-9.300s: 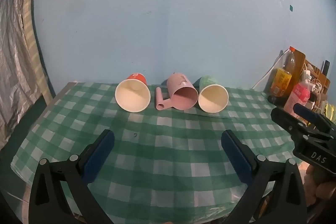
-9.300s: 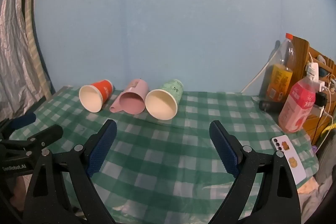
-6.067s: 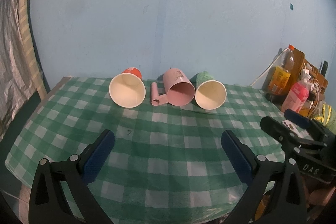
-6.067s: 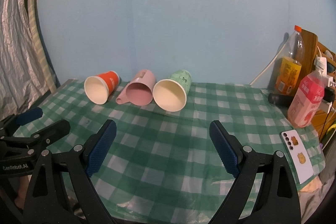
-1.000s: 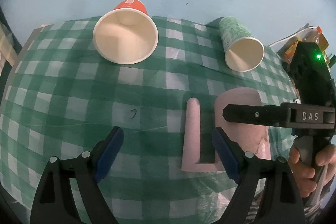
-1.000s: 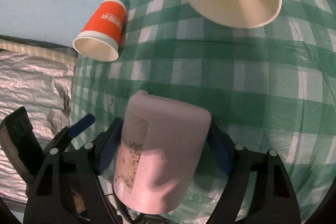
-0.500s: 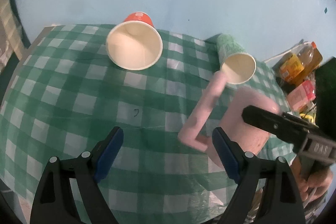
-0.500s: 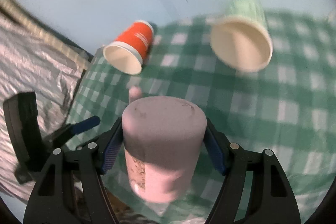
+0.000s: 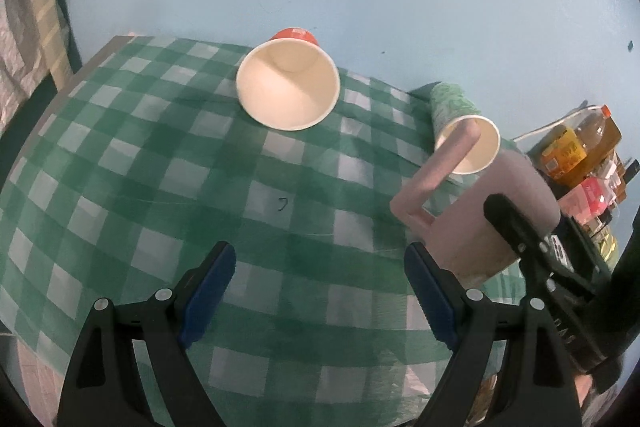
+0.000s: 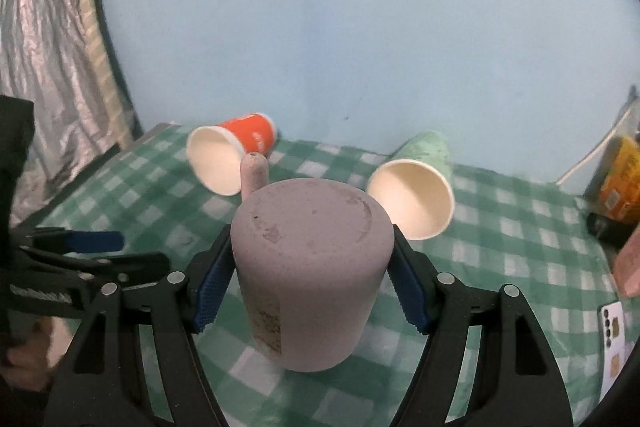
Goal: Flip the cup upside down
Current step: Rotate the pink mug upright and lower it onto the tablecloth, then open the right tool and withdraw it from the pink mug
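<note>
Lifted from its spot between the two paper cups at the far edge, the pink cup (image 10: 310, 267) now sits base-up between the blue pads of the right gripper (image 10: 310, 285), which clamps its sides; its handle points away from the camera. Beyond that gripper, the orange paper cup (image 10: 236, 151) lies on its side to the left and the green paper cup (image 10: 416, 191) to the right. Just left, the left gripper (image 9: 320, 291) hangs with jaws spread over the checked tablecloth (image 9: 160, 167).
</note>
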### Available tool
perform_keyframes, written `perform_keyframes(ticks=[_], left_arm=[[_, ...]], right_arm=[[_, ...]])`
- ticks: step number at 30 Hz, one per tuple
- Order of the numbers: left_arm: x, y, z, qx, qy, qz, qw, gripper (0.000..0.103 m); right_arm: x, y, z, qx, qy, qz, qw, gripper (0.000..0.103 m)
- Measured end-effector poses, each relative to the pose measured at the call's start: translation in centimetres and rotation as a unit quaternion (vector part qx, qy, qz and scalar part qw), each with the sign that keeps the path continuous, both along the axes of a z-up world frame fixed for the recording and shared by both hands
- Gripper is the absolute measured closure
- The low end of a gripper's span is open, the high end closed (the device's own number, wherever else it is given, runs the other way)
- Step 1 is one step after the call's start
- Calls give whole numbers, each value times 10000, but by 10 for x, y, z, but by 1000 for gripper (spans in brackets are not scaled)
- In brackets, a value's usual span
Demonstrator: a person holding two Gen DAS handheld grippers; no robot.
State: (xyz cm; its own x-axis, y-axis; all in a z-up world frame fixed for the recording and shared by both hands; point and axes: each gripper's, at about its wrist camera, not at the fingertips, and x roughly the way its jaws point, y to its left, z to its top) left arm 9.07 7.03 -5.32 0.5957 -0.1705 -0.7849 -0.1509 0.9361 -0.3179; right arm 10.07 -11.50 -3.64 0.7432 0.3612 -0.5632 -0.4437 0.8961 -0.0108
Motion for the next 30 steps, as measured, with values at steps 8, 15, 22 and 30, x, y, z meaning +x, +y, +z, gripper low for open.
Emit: perform_keyframes(ticks=[8, 15, 22, 30], left_arm=[[-1, 0, 0, -8, -13, 25, 10000, 15], [-3, -3, 1, 58, -45, 25, 10000, 15], [-16, -8, 18, 180, -426, 76, 9989, 14], [-41, -17, 44, 360, -1064, 146, 9936, 6]], right_arm=[[-9, -1, -17, 9, -165, -73, 9998, 30], [-15, -3, -20, -39, -187, -70, 9998, 30], [-19, -6, -10, 40, -52, -28, 10000, 30], [-31, -24, 20, 304, 60, -110, 9995, 17]])
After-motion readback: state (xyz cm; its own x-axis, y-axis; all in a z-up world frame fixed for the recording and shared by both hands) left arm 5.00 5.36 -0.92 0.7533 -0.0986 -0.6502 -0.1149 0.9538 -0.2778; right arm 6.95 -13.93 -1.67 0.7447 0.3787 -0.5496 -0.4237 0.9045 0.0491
